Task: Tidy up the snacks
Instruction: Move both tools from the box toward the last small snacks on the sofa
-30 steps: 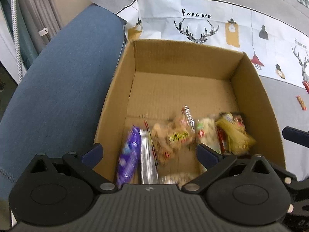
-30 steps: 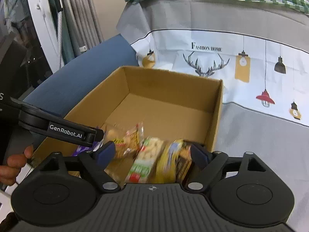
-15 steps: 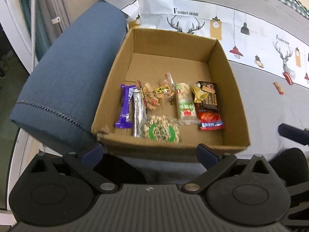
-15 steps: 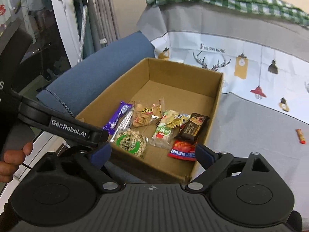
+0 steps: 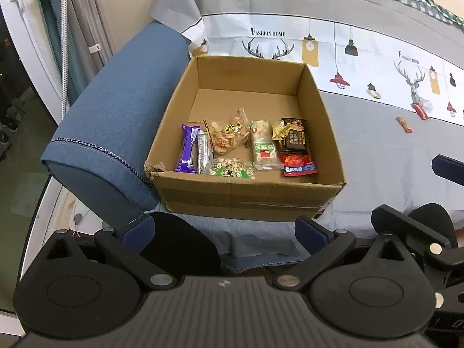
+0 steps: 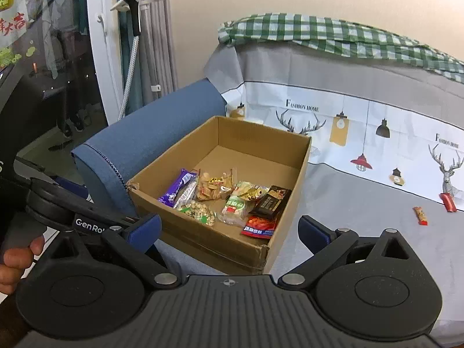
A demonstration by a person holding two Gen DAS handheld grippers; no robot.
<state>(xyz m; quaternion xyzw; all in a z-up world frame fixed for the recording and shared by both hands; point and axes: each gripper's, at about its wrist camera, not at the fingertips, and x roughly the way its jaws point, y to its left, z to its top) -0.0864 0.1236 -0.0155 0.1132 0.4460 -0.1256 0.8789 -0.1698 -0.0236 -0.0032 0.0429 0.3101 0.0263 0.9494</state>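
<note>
An open cardboard box sits on the grey sheet beside a blue armrest. Several snack packets lie in its near half, among them a purple bar and a red packet. Two small snacks lie loose on the sheet at the right: an orange bar and a red one. My left gripper hangs open and empty in front of the box. The jaws of my right gripper are opening, with nothing between them.
The blue armrest borders the box on the left. A deer-print sheet and a green checked cloth cover the back. Curtains and a white frame stand at the left. A hand holds the left gripper.
Both grippers have drawn back and up from inside the box, so the whole box and its front wall now show. The snacks stay inside.
</note>
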